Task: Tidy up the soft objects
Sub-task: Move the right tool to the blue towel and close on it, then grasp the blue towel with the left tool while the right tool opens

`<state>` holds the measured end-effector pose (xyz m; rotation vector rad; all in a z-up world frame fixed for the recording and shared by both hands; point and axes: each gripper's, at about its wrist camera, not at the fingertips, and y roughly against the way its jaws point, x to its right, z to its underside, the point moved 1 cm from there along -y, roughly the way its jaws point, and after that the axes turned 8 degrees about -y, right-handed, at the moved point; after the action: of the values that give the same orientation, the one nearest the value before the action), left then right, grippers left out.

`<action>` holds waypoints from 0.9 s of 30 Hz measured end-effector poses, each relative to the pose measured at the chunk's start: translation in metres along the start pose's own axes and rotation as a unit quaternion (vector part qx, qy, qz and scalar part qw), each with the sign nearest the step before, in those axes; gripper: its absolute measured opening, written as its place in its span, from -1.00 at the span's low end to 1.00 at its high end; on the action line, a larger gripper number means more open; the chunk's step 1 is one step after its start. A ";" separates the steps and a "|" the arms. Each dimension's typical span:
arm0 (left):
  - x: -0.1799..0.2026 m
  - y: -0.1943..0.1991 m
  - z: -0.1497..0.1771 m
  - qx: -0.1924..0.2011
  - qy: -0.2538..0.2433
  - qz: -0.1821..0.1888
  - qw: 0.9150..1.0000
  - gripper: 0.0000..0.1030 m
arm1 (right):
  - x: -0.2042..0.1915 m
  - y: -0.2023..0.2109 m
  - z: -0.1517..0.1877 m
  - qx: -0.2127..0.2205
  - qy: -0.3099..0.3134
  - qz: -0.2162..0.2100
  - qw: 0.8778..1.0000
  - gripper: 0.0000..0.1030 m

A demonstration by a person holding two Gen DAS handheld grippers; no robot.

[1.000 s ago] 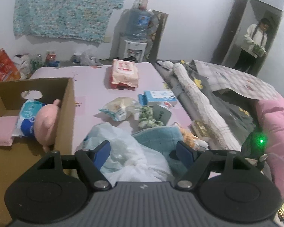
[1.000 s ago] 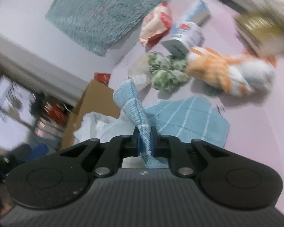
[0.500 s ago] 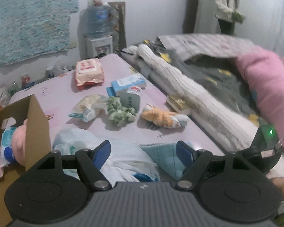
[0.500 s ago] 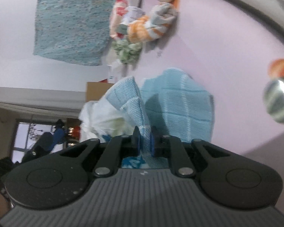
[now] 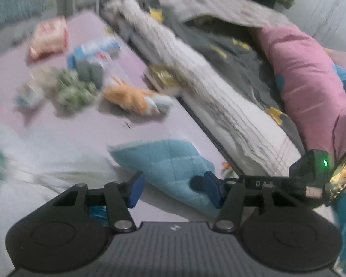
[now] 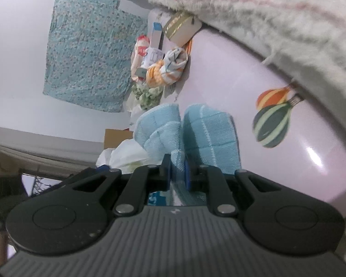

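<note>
Your left gripper [image 5: 173, 190] sits at the bottom centre of its blurred view, jaws part open and just now closing, with a fold of the blue towel [image 5: 166, 161] lying between the blue pads; neither pad clearly presses on it. To its left a white plastic bag [image 5: 34, 161] spreads over the pink table [image 5: 80, 120]. Further up lie a green soft bundle [image 5: 73, 90] and, to its right, an orange and white soft toy [image 5: 136, 99].

Your right gripper [image 6: 177, 174], low in the centre of its rolled view, is clamped tight on a bunched edge of the same towel [image 6: 207, 136], which rests folded on the table. A cardboard box [image 6: 116, 137] shows at left centre behind the bag [image 6: 126, 154]; its contents are hidden.
</note>
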<state>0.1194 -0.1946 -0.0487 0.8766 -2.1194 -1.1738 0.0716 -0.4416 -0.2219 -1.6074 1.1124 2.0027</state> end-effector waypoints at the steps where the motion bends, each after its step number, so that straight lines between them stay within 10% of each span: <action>1: 0.000 -0.009 -0.002 -0.014 0.009 0.007 1.000 0.09 | 0.000 0.005 0.001 0.005 0.009 0.003 1.000 -0.77; 8: 0.002 -0.066 -0.008 -0.107 0.064 0.014 0.992 0.29 | 0.009 0.028 0.003 0.044 0.058 0.035 0.997 -0.77; 19: 0.011 -0.109 -0.015 -0.136 0.094 -0.017 0.986 0.41 | 0.013 0.037 0.012 0.050 0.130 0.050 0.989 -0.79; 27: 0.012 -0.116 -0.021 -0.127 0.103 -0.015 0.986 0.41 | -0.016 0.027 0.036 0.063 0.272 0.118 0.953 -0.76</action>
<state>0.1582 -0.2610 -0.1383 0.8730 -1.7531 -1.2746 0.0336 -0.4286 -0.1950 -2.1077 1.6580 1.6029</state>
